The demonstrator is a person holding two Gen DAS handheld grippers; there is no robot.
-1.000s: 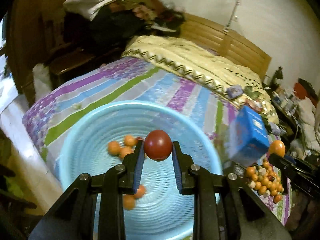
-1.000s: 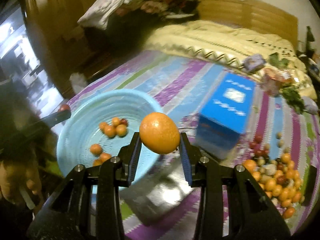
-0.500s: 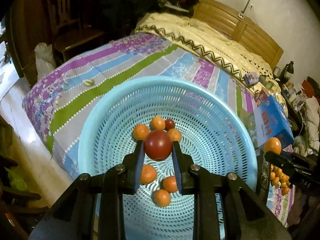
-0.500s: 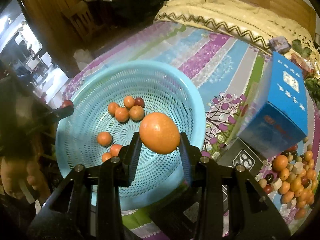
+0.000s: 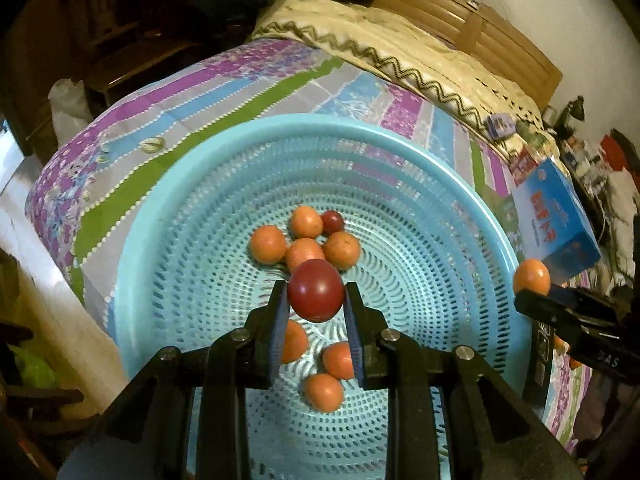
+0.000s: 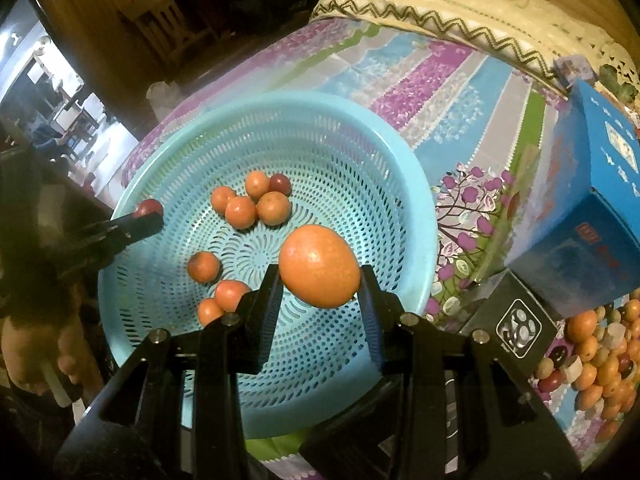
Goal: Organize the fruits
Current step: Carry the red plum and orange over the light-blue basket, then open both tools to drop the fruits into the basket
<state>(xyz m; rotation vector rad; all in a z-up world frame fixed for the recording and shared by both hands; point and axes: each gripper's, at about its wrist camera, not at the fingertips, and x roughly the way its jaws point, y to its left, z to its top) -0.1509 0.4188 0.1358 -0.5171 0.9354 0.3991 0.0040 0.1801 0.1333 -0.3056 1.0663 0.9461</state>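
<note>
left gripper (image 5: 316, 304) – clamps red fruit (image 5: 316, 295) | right gripper (image 6: 318, 280) – clamps orange fruit (image 6: 319, 266) | blue box (image 6: 596, 216) – writing unreadable

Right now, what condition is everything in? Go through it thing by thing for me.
Left gripper: shut on the red fruit, above the basket.
Right gripper: shut on the orange fruit, above the basket.
Blue basket: upright on the bed, eight small fruits inside.
Blue box: closed, beside the basket.
Fruit pile: loose on the bedspread.
</note>
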